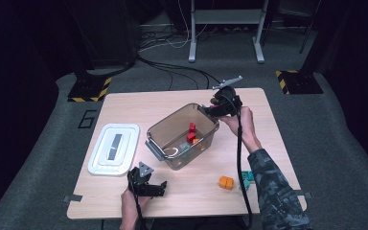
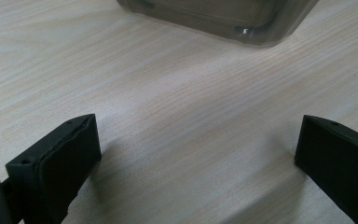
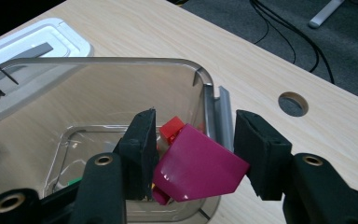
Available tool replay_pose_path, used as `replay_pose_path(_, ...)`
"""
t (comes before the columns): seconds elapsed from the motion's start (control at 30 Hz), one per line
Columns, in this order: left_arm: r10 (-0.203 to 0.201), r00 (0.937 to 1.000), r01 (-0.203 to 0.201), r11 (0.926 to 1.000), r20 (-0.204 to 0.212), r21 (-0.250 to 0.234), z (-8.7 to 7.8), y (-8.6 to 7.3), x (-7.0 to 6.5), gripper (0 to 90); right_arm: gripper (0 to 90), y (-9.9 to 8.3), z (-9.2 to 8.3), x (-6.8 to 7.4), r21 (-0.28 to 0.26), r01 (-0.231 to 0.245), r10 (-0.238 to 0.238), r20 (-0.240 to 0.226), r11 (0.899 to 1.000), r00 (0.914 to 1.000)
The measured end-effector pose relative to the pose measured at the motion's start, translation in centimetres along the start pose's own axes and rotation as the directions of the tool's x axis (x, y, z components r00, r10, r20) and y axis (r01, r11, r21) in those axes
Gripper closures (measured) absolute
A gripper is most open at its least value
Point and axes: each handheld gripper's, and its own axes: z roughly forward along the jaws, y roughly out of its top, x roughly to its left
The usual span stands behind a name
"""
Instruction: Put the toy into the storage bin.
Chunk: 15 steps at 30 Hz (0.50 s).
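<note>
Your right gripper (image 3: 193, 156) is clamped on the magenta block (image 3: 199, 168), long side across the jaws, hanging just above the bin (image 3: 121, 63) with its open mouth straight below, while your left gripper (image 2: 198, 154) rests wide open, nothing between its jaws.

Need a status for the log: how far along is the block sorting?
Done: red blocks lie in the clear bin. In hand: the right gripper holds a magenta block over the bin. Left: the orange block and teal block sit on the table; the lid is off.
</note>
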Motion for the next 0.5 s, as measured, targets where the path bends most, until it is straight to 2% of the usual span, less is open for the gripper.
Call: replay_pose_path(0.5, -0.001, 1.0, 0.0, 1.0, -0.003, -0.003, 0.0, 0.0, 0.0, 0.0, 49.0, 0.4, 2.4, 1.7, 0.045, 0.034, -0.032, -0.034, 0.998, 0.9989)
